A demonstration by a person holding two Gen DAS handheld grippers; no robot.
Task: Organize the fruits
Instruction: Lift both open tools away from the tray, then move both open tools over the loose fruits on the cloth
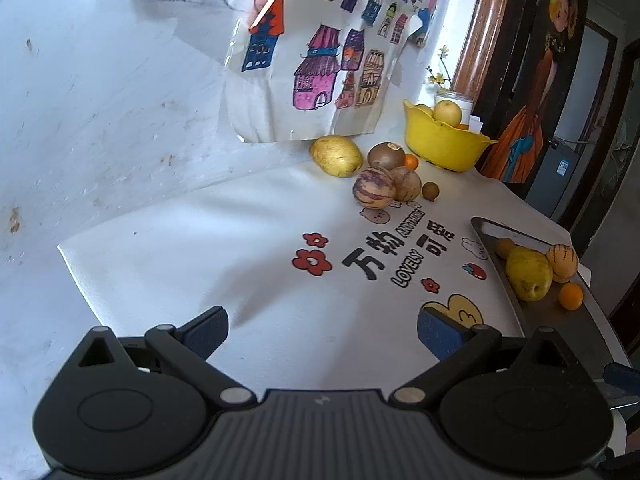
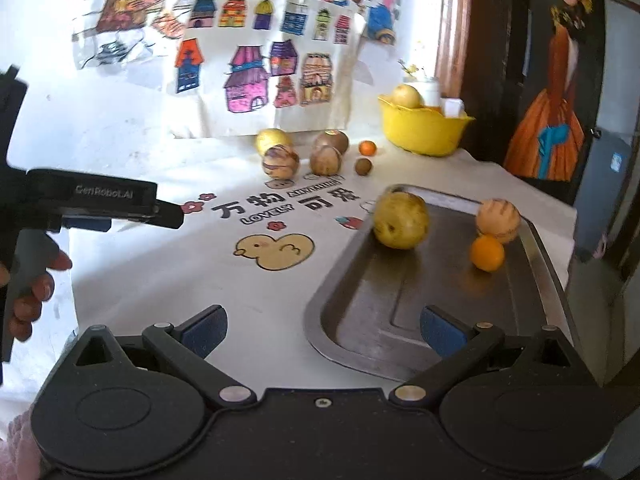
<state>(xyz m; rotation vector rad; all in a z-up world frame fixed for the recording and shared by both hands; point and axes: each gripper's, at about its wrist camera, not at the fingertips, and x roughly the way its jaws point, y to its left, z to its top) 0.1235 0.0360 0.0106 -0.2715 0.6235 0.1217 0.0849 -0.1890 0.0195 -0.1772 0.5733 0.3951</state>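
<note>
On white cloth (image 2: 160,280), "LOVELY"; beside it, "GenRobot.AI" claw (image 2: 120,204).

- Near half of the metal tray (image 2: 360,312) lies bare; a yellow pear (image 2: 401,220), striped melon (image 2: 498,216) and orange (image 2: 487,253) crowd its far half.
- Left of the tray, printed cloth (image 2: 160,280) is open up to the fruit cluster (image 2: 316,156) beyond.

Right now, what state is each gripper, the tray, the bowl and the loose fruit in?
left gripper: open, empty
right gripper: open, empty, near tray corner
metal tray: holds three fruits in this view
yellow bowl: holds fruit
loose fruits: clustered on cloth, outside the tray
</note>
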